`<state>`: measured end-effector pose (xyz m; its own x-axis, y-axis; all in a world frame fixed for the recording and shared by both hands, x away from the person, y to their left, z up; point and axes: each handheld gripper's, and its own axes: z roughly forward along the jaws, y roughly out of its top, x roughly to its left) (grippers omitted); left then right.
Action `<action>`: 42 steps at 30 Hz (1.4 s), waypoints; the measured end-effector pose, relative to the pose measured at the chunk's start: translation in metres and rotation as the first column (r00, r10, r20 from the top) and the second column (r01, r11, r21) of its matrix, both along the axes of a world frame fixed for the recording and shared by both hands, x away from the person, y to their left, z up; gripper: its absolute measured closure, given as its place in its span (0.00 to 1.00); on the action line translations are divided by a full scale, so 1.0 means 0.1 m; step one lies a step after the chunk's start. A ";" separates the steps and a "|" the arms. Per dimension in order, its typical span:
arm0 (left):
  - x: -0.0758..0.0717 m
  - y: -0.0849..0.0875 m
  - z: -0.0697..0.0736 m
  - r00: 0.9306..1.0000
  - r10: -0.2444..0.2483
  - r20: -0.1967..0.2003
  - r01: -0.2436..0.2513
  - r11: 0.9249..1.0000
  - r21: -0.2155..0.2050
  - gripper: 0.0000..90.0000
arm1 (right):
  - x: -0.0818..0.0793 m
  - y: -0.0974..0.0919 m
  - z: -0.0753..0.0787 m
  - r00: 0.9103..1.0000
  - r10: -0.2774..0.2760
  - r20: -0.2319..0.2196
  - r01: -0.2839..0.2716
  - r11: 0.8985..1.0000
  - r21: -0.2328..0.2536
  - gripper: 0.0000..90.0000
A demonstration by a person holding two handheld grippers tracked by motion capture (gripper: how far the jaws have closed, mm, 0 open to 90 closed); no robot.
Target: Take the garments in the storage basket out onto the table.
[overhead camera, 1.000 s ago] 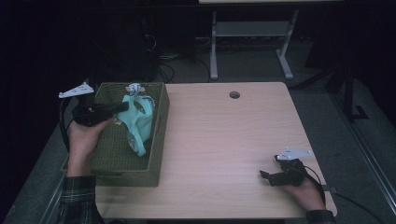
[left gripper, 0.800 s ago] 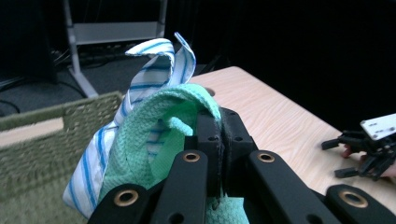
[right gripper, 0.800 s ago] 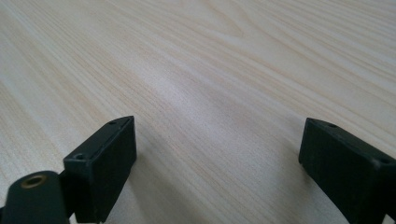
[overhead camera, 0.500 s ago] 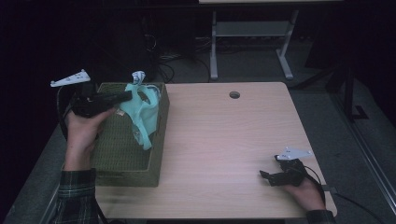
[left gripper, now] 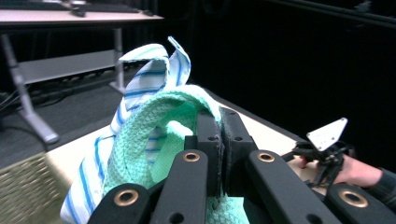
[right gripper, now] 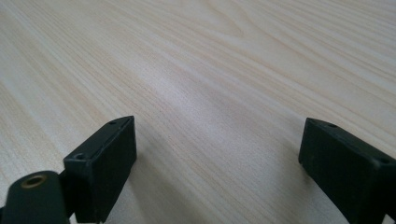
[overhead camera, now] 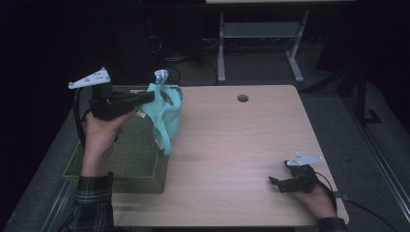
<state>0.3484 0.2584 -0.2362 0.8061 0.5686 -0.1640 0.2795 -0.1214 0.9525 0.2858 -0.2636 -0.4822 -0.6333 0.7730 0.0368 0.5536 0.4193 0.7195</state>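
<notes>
- My left gripper (overhead camera: 145, 98) has its jaws clamped tight on a mint-green knit cloth (overhead camera: 167, 118); the fabric bunches over the jaw tips and hangs below them.
- A blue-striped white cloth (left gripper: 144, 88) rises with it, tucked behind the green one.
- The bundle hangs over the near-right rim of the woven green basket (overhead camera: 125, 154), at the worktop's (overhead camera: 232, 145) left edge.
- No writing readable on either cloth.
- My right gripper (overhead camera: 283, 183) rests near the worktop's front right corner, jaws wide apart, nothing between them.
- Bare wood lies between both hands.
</notes>
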 end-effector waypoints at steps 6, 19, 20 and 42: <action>0.01 -0.25 -0.04 0.997 -0.068 0.022 0.068 0.998 -0.012 0.97 | 0.00 0.00 0.00 1.000 -0.003 -0.001 0.003 1.000 0.000 0.12; 0.03 -0.61 -0.15 0.993 -0.118 0.016 0.119 0.993 -0.014 0.97 | 0.00 0.00 0.00 1.000 -0.003 0.000 0.003 1.000 0.000 0.12; 0.03 -0.65 -0.16 0.992 -0.125 0.016 0.126 0.992 -0.011 0.97 | 0.00 0.00 0.00 1.000 -0.003 0.000 0.003 1.000 0.000 0.12; 0.04 -1.08 -0.40 0.985 -0.172 -0.016 0.173 0.985 0.016 0.97 | 0.00 0.00 0.00 1.000 -0.001 -0.001 0.001 1.000 0.002 0.12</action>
<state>0.3525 0.1506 -0.2761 0.8899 0.4241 -0.1680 0.2668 -0.1851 0.9458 0.2859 -0.2632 -0.4821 -0.6322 0.7739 0.0388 0.5550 0.4173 0.7196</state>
